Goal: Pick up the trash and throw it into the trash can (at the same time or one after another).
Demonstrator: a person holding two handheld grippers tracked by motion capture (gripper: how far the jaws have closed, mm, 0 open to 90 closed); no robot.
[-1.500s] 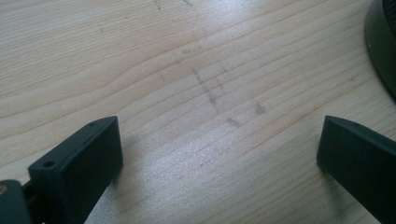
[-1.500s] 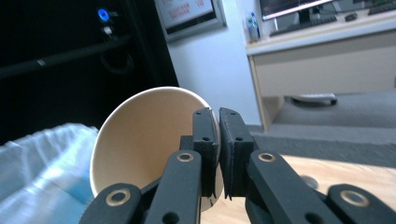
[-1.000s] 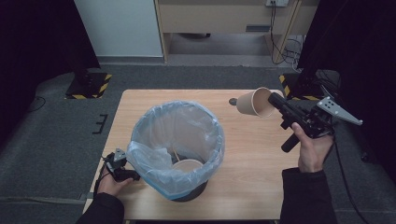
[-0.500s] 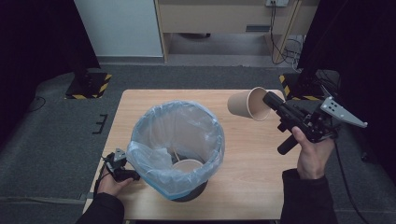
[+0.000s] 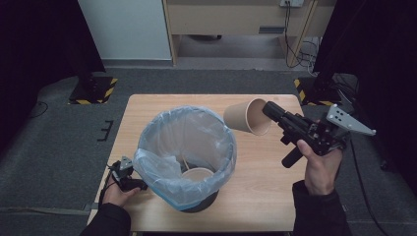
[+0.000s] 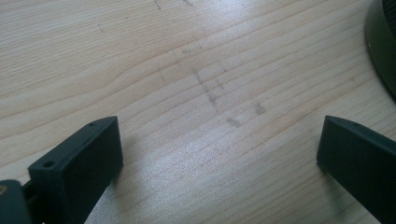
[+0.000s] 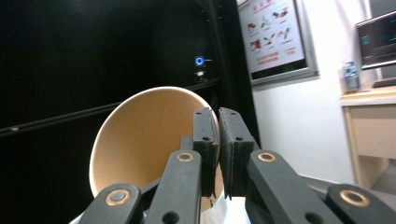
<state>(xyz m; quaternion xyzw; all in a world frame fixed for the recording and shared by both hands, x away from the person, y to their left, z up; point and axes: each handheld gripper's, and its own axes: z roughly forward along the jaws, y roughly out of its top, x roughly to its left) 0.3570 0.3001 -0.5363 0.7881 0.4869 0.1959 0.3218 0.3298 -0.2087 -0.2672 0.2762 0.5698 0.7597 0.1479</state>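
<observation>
My right gripper (image 5: 269, 110) is shut on the rim of a brown paper cup (image 5: 244, 117), held in the air on its side just right of the bin's rim. In the right gripper view the jaws pinch the cup's (image 7: 144, 140) wall, its open mouth facing the camera. A bin lined with a clear plastic bag (image 5: 184, 155) stands at the table's front middle, with another paper cup (image 5: 197, 174) lying inside. My left gripper (image 5: 129, 177) rests low on the table at the bin's left; in the left gripper view its jaws stand wide apart over bare wood, with the bin's dark base (image 6: 384, 42) at right.
The light wooden table (image 5: 255, 172) has bare room right of and behind the bin. Dark floor surrounds it, with yellow-black marked stands at back left (image 5: 93, 91) and back right. Cables (image 5: 295, 29) hang by a wooden cabinet at the back.
My right gripper has carried the cup left and slightly up, closer to the bin's rim. The left gripper has stayed put.
</observation>
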